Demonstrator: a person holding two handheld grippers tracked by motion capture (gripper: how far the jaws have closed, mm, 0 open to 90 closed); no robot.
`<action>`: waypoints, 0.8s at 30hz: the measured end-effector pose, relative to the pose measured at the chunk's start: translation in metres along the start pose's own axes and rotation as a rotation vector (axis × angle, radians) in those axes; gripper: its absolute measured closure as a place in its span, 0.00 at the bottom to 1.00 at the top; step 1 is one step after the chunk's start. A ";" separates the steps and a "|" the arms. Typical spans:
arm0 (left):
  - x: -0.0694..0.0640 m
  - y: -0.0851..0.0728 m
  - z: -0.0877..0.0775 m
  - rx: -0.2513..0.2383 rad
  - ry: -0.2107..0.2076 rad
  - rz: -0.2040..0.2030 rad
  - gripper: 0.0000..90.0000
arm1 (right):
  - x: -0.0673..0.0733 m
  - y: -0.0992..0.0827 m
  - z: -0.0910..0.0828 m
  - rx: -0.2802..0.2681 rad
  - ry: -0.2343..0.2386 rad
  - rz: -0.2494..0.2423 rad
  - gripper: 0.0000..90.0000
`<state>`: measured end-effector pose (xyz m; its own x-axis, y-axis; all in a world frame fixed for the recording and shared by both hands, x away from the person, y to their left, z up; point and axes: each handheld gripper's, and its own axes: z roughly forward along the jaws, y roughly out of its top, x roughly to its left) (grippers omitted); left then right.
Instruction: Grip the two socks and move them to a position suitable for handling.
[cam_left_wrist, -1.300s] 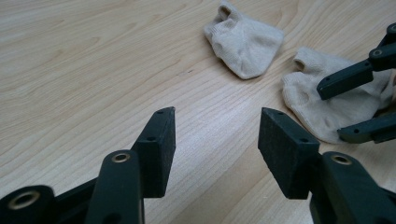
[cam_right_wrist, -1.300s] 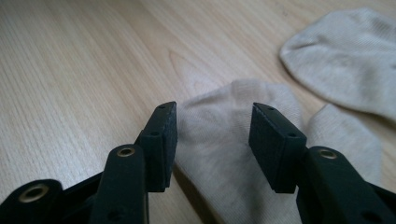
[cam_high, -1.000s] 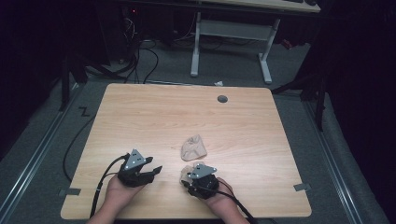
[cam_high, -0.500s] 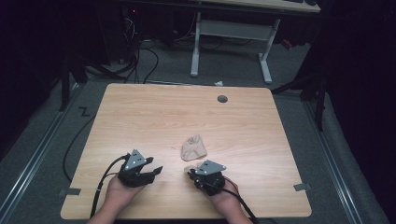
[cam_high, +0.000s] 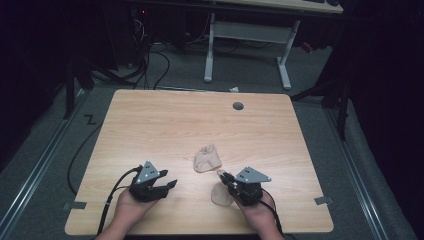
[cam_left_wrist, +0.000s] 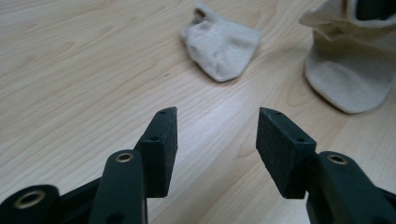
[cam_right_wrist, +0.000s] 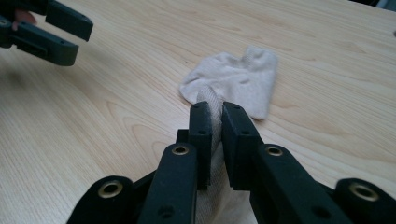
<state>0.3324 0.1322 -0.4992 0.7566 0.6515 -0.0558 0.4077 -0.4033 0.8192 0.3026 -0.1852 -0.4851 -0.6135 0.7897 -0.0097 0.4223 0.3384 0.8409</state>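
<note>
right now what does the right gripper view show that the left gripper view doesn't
The right gripper view alone shows the right gripper shut on a beige sock, with the fabric pinched between its fingers, and the left gripper off at the upper left. The left gripper view alone shows the left gripper's own fingers apart with bare table between them, and the held sock hanging at the upper right. Both share the loose sock lying on the wood.

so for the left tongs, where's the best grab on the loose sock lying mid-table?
Probably the raised cuff end of the loose sock, where the fabric bunches up off the wooden table; the rest lies flat. Come in low from the near side. The left tongs stand open and already face it.
</note>
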 end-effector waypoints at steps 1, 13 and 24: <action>-0.003 0.001 0.001 0.005 -0.004 0.005 0.55 | -0.003 -0.002 -0.003 -0.004 -0.001 0.011 0.92; -0.064 0.022 0.046 0.051 -0.150 0.090 0.86 | -0.013 -0.013 -0.010 -0.007 -0.004 0.044 0.91; -0.099 0.031 0.093 0.113 -0.223 0.146 0.94 | -0.009 -0.016 -0.011 -0.001 -0.017 0.037 0.91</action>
<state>0.3179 -0.0048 -0.5212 0.9002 0.4288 -0.0760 0.3309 -0.5601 0.7595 0.2943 -0.2037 -0.4931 -0.5861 0.8101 0.0122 0.4438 0.3083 0.8414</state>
